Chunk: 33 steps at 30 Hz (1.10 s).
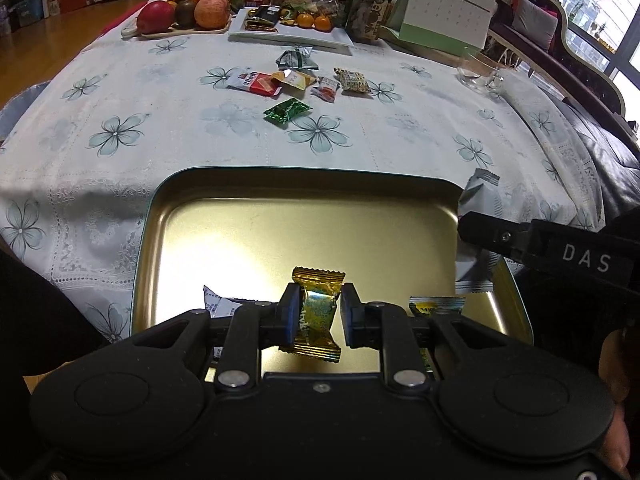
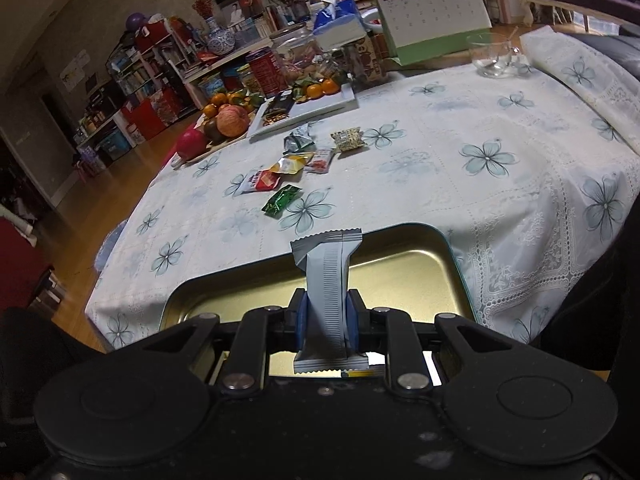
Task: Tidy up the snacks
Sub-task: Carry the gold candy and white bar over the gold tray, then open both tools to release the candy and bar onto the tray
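1. The left gripper point(image 1: 319, 312), at lower centre of the left wrist view, pinches 1 gold-wrapped candy point(image 1: 316, 312) between its 2 blue pads, holding it above the gold tin tray point(image 1: 192, 216).
2. The right gripper point(image 2: 325, 322), at lower centre of the right wrist view, is pressed tight on 1 grey ribbed snack packet point(image 2: 326, 280), which stands upright over the near edge of the same tray.
3. In the left wrist view, 2 wrapped snacks show inside the tray behind the gripper: 1 grey-white packet point(image 1: 222, 306) at lower left and 1 yellow-green packet point(image 1: 436, 306) at lower right.
4. On the floral tabletop point(image 1: 400, 148), in the upper centre of the frame, 6 loose snacks lie in a cluster: 1 green foil packet point(image 1: 287, 110), 1 red-and-white packet point(image 1: 254, 81), 1 yellow packet point(image 1: 294, 79), 1 small red-orange packet point(image 1: 326, 89), 1 speckled packet point(image 1: 352, 79) and 1 dark green-and-white packet point(image 1: 297, 59).
5. Beyond them, along the top of the frame, sit 1 white rectangular plate point(image 1: 288, 36) of sweets and small oranges, 1 board of fruit point(image 1: 188, 12) at upper left, 1 desk calendar point(image 1: 444, 8) and 1 clear glass cup point(image 1: 478, 70) at upper right.
6. The tip of the right gripper enters the left wrist view from the right edge, the grey packet in its grip.
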### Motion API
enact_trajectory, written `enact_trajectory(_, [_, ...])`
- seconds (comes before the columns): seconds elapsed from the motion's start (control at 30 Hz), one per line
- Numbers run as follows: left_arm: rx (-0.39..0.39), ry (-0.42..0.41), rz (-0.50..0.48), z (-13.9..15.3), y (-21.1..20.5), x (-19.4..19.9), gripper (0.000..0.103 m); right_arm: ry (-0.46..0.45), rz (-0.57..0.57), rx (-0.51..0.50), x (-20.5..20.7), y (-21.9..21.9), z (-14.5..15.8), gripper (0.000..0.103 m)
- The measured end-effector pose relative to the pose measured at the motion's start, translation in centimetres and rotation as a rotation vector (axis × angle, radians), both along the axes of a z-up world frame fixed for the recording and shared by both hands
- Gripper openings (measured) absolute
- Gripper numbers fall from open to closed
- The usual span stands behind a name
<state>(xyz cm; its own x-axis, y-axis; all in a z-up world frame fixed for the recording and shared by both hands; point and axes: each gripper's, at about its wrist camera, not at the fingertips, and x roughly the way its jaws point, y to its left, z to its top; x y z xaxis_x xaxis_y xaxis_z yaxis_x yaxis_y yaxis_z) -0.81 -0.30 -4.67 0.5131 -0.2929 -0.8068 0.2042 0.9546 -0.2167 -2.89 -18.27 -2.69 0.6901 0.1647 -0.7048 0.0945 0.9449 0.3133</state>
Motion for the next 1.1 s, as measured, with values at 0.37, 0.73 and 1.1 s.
enact_trajectory(0.37, [0.015,0.009,0.022,-0.24,-0.05,0.07,0.028,0.0,0.007,-0.014,0.06,0.19,-0.08,0.022])
enact_trajectory(0.73, [0.043,0.009,0.031,-0.3,-0.21,0.02,0.031,-0.005,0.023,-0.026,-0.08,0.55,-0.18,0.023])
enact_trajectory(1.1, [0.071,0.008,0.042,-0.41,-0.31,0.1,0.033,0.021,0.019,-0.039,0.04,0.6,-0.52,0.025])
